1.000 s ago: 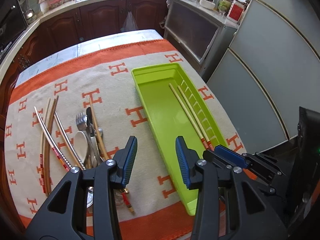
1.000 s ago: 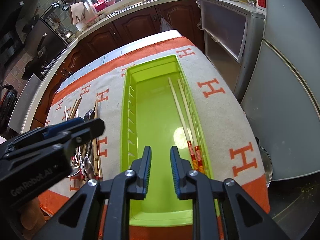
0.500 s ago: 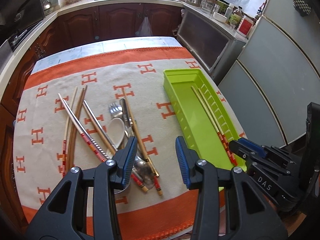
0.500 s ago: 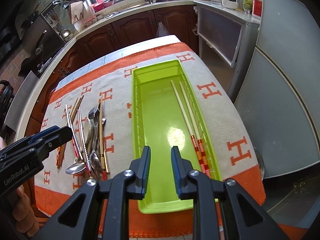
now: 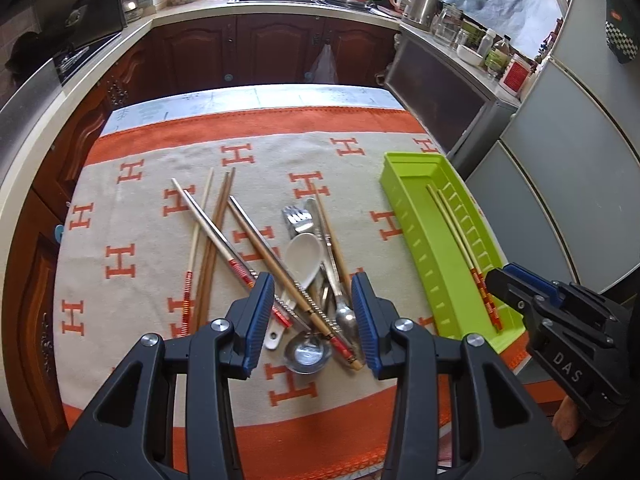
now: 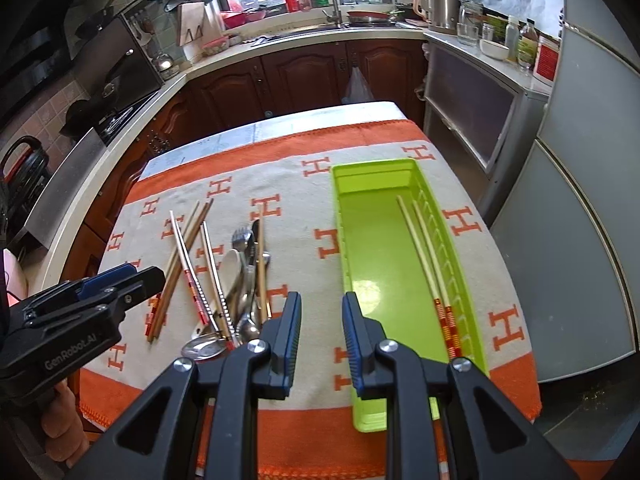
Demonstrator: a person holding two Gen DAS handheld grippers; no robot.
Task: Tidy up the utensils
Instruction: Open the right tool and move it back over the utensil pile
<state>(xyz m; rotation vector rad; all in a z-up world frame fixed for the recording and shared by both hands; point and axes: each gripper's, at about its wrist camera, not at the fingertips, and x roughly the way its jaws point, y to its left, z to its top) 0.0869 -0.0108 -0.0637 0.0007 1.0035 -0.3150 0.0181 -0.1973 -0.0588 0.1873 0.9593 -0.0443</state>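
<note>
A loose pile of utensils lies on the H-patterned cloth: several chopsticks [image 5: 224, 236], a fork [image 5: 296, 218], a white spoon [image 5: 304, 256] and a metal spoon [image 5: 306, 352]. My left gripper [image 5: 314, 320] hovers above the near end of that pile, open and holding nothing. To the right stands the green tray [image 5: 420, 232], with two red-tipped chopsticks [image 5: 456, 232] along its right wall. My right gripper [image 6: 320, 328] hangs open by a narrow gap, empty, over the cloth between the pile [image 6: 240, 272] and the tray [image 6: 376, 248]. Each view shows the other gripper at its edge.
The cloth [image 5: 132, 208] covers a table whose near edge lies just under both grippers. A grey fridge [image 6: 580, 200] stands close to the table's right side. Dark wood cabinets [image 5: 260, 52] and a crowded counter run along the back.
My left gripper has swung left, from over the tray to over the utensil pile. My right gripper has risen and shifted left, off the tray's middle to its left wall. Jaw gaps look unchanged.
</note>
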